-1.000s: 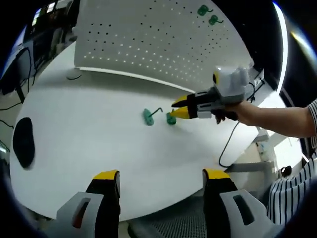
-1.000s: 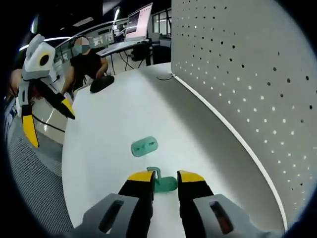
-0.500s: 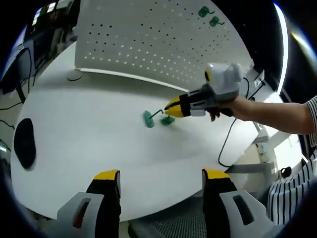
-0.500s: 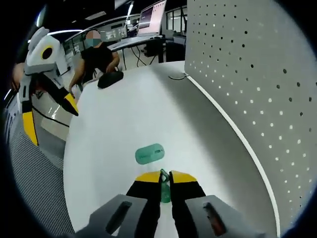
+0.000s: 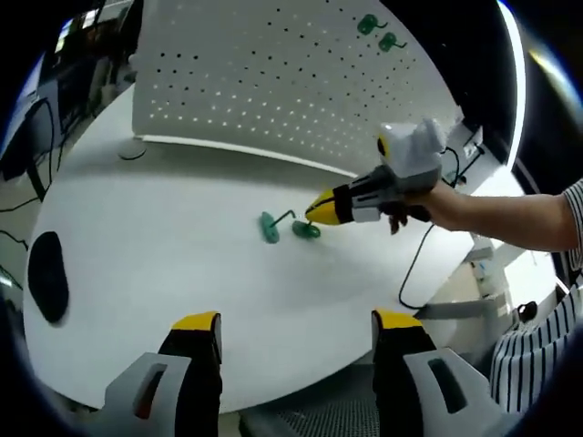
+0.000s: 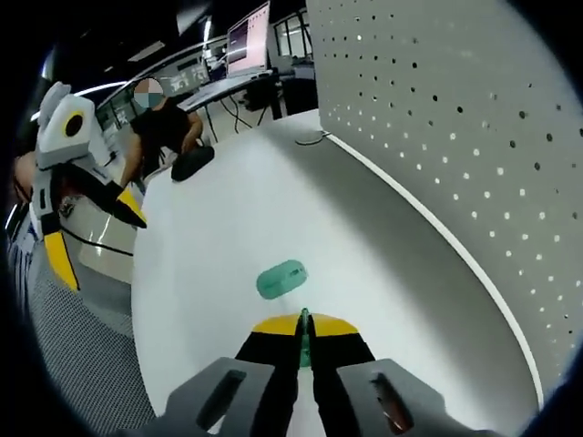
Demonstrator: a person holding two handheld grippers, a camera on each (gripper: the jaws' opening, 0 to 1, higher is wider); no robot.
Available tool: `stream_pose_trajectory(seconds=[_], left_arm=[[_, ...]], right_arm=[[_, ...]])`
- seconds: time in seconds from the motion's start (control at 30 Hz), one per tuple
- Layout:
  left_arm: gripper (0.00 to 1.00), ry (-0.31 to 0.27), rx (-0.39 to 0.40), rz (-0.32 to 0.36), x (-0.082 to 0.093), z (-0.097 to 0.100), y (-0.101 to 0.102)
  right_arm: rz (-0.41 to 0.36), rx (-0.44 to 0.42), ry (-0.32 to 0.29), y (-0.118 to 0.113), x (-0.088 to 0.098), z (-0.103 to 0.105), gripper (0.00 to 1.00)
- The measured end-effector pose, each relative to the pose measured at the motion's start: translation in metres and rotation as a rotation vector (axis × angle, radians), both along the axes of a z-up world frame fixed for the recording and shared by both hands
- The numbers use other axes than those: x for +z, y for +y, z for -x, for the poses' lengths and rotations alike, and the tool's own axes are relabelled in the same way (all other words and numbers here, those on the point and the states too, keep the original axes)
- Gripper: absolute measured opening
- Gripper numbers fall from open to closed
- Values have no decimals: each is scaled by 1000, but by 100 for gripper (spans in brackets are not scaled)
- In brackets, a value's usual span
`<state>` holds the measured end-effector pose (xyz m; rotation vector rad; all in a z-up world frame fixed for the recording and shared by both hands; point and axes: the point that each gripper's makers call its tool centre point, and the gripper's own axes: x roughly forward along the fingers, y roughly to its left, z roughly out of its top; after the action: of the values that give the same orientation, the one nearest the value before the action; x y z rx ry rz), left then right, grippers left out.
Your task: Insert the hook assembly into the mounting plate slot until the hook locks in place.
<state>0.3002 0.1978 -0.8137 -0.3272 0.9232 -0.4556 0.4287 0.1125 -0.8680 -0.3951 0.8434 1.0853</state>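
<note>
Right gripper (image 6: 303, 326) has its two yellow-tipped jaws pinched together on a green hook piece (image 6: 302, 320), whose thin edge shows as a sliver between the tips. Seen from the left gripper view, that same gripper (image 5: 314, 213) reaches in from the right, held by a person's hand (image 5: 428, 202) with a bare forearm and a striped sleeve behind it, and its tips sit on the hook piece (image 5: 305, 229), low over the white round table (image 5: 164, 273).

Just beside the held piece lies a second green part — an oval plate with a thin hook rod (image 5: 271, 226) in the left gripper view, a green oval (image 6: 281, 279) just ahead of the jaws in the right gripper view. Whether the two parts touch cannot be told.

Left gripper (image 5: 296, 320) hangs over the near edge of the table, its jaws spread wide apart with nothing between them; it appears at the left of the right gripper view (image 6: 91, 232), well apart from the green parts.

A white pegboard (image 5: 273, 73) stands upright at the far side of the table, with two more green hooks (image 5: 381, 32) mounted near its top. A black oval object (image 5: 47, 282) lies at the table's left edge.
</note>
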Motion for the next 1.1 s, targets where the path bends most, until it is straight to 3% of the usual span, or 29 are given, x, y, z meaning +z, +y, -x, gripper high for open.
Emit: stream_pose_trajectory(seconds=[0.2,0.4,0.7,0.9,1.1], left_arm=[[68,-10,-7,0,4,2,-1],[68,-20,-24,-3,10,3,-5],[68,-59,-45,-7,24,-5,-9],[67,-87,-66,-9,34,-12,-14],[66,-111,-82,-10,42,-21,-20]], right_arm=[[-22,-68,0,-7,9,-1,0],[-52,-198,26,-19,21,-9,0],[-80,-253,-21,-29,42,-5,0],[-130,-347,-40,-41,59,-4,0],[-228,-477,-61,-51,84,-1,0]])
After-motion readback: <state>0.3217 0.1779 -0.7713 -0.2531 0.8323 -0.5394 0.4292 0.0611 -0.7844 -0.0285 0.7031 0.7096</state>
